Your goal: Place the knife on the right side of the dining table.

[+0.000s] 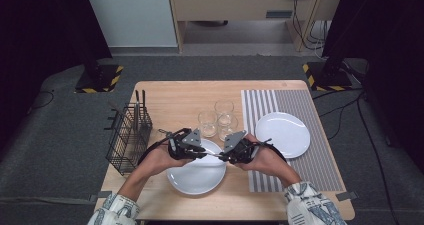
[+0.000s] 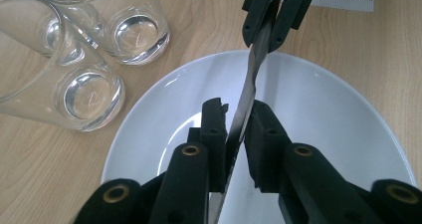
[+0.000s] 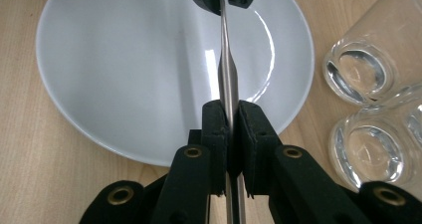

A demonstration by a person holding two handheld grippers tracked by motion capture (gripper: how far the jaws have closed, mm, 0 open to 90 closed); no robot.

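Right gripper view: right claw (image 3: 230, 117) clamps knife (image 3: 228, 69) above plate (image 3: 124, 84); left claw (image 2: 238, 122) clamps other end.

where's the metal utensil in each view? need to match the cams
High view: metal utensil at centre, bridging both grippers.
Left gripper view: runs from near jaws up to the far gripper, top centre.
Right gripper view: vertical at centre.
Shared landmark: white plate beneath it.
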